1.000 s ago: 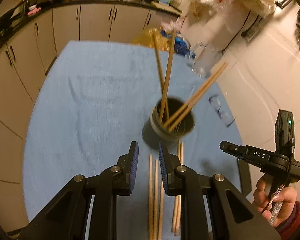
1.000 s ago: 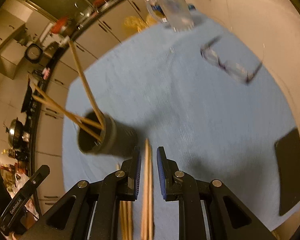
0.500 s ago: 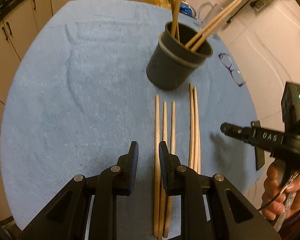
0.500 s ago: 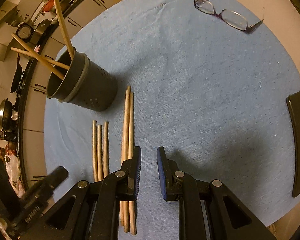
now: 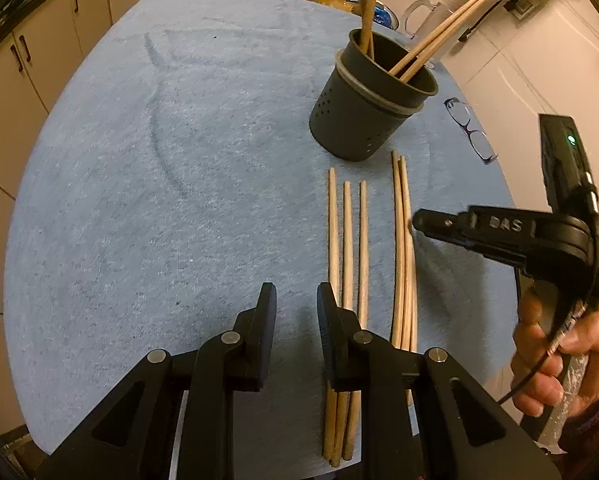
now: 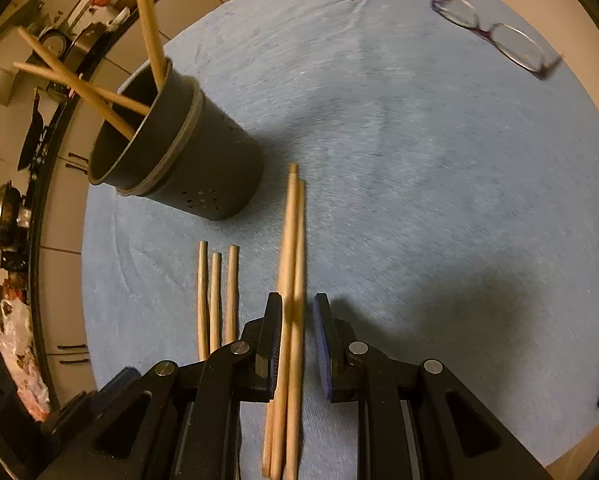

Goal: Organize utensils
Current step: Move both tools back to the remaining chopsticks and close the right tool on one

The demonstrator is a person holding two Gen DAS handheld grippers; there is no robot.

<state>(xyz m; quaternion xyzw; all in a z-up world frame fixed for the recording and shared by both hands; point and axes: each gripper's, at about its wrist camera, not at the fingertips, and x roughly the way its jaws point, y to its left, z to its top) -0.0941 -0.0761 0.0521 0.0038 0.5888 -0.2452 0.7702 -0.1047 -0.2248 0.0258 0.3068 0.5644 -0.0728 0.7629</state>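
Chopsticks [image 5: 345,248] lie on your blue cloth [image 5: 179,200] just in front of the dark perforated cup [image 5: 363,116]: 3 side by side, a tight bundle [image 6: 293,248] beside them. Your right gripper [image 6: 297,320] straddles that bundle, jaws apart; its blurred lower ends hide the count. Your left gripper [image 5: 293,312] hangs unclenched, covering the trio's middle. Only your right view shows the glasses [image 6: 495,36] whole.
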